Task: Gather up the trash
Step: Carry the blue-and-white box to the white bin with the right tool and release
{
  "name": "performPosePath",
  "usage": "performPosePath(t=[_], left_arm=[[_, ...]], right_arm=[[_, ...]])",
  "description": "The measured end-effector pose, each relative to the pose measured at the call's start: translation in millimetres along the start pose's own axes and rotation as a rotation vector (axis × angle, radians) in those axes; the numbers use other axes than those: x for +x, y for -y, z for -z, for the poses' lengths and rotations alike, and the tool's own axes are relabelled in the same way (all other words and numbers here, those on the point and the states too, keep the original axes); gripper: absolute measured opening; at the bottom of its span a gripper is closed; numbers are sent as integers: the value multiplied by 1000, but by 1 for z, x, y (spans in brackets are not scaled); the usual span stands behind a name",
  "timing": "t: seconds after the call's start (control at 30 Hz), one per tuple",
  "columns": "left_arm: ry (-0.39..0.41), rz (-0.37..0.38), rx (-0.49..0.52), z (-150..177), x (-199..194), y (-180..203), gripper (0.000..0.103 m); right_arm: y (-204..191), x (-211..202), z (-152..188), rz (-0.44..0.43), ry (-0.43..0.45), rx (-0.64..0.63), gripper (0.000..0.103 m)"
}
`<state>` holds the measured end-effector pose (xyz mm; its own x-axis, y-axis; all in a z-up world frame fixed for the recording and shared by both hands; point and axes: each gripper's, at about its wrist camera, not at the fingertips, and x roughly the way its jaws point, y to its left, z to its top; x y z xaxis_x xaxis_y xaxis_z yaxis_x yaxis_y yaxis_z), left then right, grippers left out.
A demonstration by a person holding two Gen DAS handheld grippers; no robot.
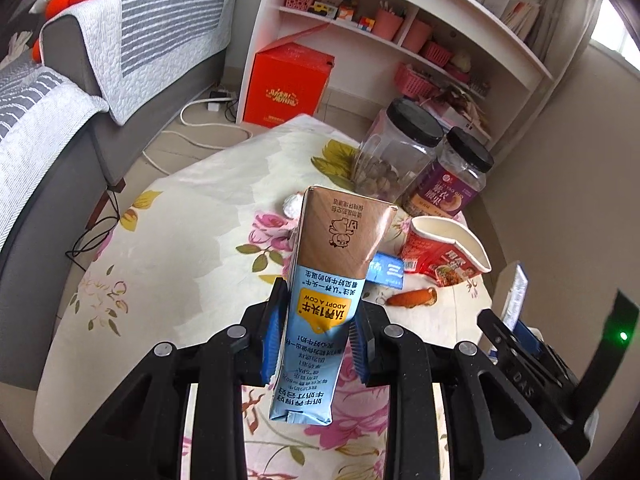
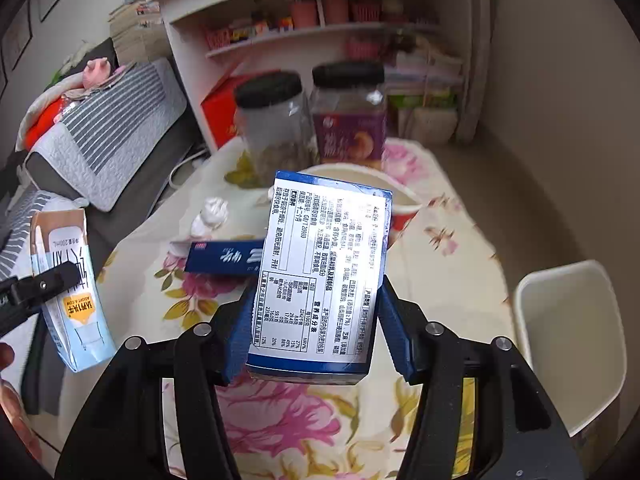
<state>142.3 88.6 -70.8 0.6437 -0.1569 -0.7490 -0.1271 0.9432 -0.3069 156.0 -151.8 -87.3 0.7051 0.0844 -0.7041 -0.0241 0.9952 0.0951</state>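
My left gripper point(image 1: 316, 334) is shut on a blue and brown milk carton point(image 1: 328, 280), held upside down above the floral table point(image 1: 192, 216). The carton also shows at the left of the right wrist view point(image 2: 72, 292). My right gripper point(image 2: 316, 332) is shut on a blue snack box point(image 2: 324, 276) with a white nutrition label, held above the table. On the table lie a red noodle cup point(image 1: 440, 252), a flat blue box point(image 2: 224, 258), a crumpled white tissue point(image 2: 212, 214) and a carrot piece point(image 1: 412, 298). A white bin point(image 2: 572, 340) stands to the right of the table.
Two black-lidded jars, one clear point(image 1: 396, 152) and one purple-labelled point(image 1: 448, 176), stand at the table's far edge. A grey sofa point(image 1: 60, 128) is on the left, a white shelf unit point(image 1: 400, 20) and a red box point(image 1: 288, 80) behind. Cables point(image 1: 192, 120) lie on the floor.
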Motion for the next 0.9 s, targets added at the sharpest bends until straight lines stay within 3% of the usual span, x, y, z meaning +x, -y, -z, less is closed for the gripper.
performPosePath(t=[0.1, 0.17, 0.37, 0.9], left_arm=[[35, 20, -4, -1, -1, 7, 29], [60, 21, 0, -3, -4, 11, 29], [95, 31, 19, -3, -5, 28, 29], [92, 100, 95, 10, 6, 84, 29]], right_arm=[[-4, -14, -6, 35, 113, -52, 54], [-1, -19, -10, 30, 134, -41, 54], [18, -24, -11, 37, 132, 8, 54], [64, -42, -11, 81, 151, 66, 54]])
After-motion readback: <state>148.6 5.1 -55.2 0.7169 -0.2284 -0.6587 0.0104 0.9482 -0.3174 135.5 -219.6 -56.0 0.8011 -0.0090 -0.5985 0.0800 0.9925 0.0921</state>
